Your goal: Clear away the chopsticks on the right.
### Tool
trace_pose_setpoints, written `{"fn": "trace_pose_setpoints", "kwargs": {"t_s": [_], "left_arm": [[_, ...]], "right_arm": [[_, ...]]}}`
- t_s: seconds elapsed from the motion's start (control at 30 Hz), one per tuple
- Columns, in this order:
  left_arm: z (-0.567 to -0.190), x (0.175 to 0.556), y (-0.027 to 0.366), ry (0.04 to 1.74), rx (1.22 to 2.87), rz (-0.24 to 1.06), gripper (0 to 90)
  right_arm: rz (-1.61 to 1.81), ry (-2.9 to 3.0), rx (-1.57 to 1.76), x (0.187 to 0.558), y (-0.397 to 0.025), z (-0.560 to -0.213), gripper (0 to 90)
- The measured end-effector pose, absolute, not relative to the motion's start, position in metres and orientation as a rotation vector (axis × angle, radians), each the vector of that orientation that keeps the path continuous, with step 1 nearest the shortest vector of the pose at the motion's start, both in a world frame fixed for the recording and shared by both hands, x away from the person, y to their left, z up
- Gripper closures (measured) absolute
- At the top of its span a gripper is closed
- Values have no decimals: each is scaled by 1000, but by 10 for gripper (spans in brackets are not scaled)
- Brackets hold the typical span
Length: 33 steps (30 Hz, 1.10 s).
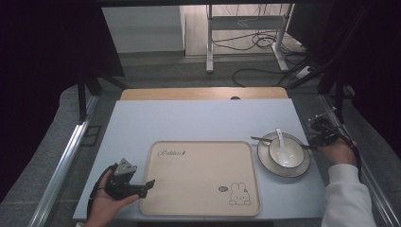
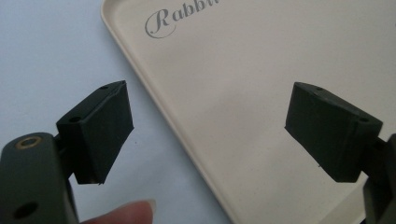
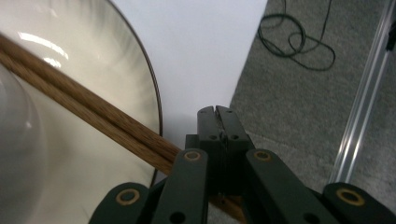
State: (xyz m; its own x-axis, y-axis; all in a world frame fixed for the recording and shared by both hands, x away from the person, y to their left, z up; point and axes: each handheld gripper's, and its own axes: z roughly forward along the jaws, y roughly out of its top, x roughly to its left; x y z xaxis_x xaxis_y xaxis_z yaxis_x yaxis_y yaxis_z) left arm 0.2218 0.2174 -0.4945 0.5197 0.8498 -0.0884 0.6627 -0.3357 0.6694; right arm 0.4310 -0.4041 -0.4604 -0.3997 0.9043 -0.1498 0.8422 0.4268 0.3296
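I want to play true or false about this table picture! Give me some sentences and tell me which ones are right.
1. The left tool is open, with the edge of the tray between its jaws. True.
2. The tray has a bunny drawn on it. True.
3. The spoon lies on the tray. False: it sits in the bowl, which stands on the plate to the right of the tray.
4. The right tool is wide open. False: its jaws are pressed together.
5. The wooden chopsticks lie across the plate. True.
6. The tray is full of dishes. False: nothing stands on it.
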Motion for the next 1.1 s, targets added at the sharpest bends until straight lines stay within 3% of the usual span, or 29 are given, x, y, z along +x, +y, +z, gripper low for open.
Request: {"fn": "trace_pose_setpoints", "kwargs": {"t_s": [0.33, 0.67, 1.1], "left_arm": [[-494, 223, 217, 1215, 2110, 360, 154], [-494, 223, 217, 1210, 2113, 360, 153], [-495, 223, 217, 1208, 2117, 359, 152]], "right_arm": [[284, 2361, 1536, 416, -413, -461, 892], [390, 2387, 1464, 401, -399, -437, 892], [376, 2430, 1455, 402, -397, -446, 891]]}}
